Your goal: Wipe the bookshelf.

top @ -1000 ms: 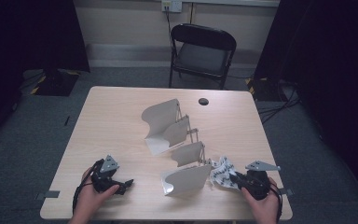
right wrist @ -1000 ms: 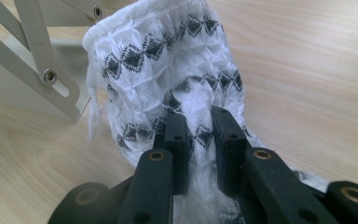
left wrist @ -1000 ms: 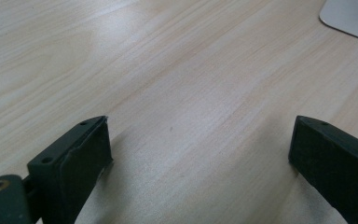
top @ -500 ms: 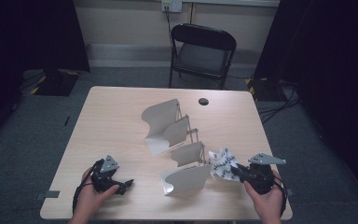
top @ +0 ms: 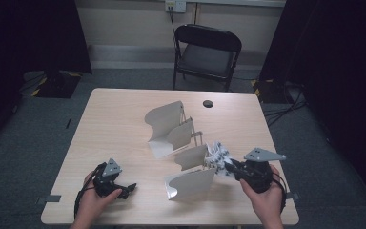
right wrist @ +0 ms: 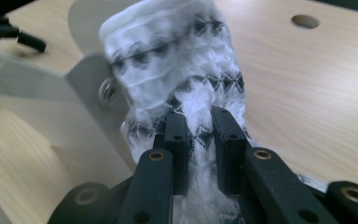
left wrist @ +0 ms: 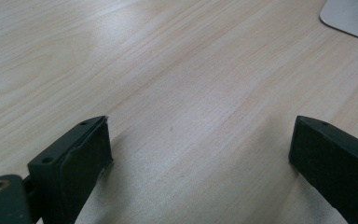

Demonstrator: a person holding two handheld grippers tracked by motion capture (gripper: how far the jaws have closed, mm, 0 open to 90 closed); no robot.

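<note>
Here, the right gripper [right wrist: 198, 116] pinches a black-patterned white cloth [right wrist: 177, 60] beside an unmarked stand [top: 190, 183]; the left gripper [left wrist: 200, 149] rests open.

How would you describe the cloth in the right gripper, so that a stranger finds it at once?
On the wooden table, look near the right front corner, beside the beige curved panels. The right gripper pinches a cloth there. It is the one soft thing: white, crinkled, with black zigzag bands.

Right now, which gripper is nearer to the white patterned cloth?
Right. The right gripper is shut on the white patterned cloth; the left gripper rests open across the table, apart from it.
</note>
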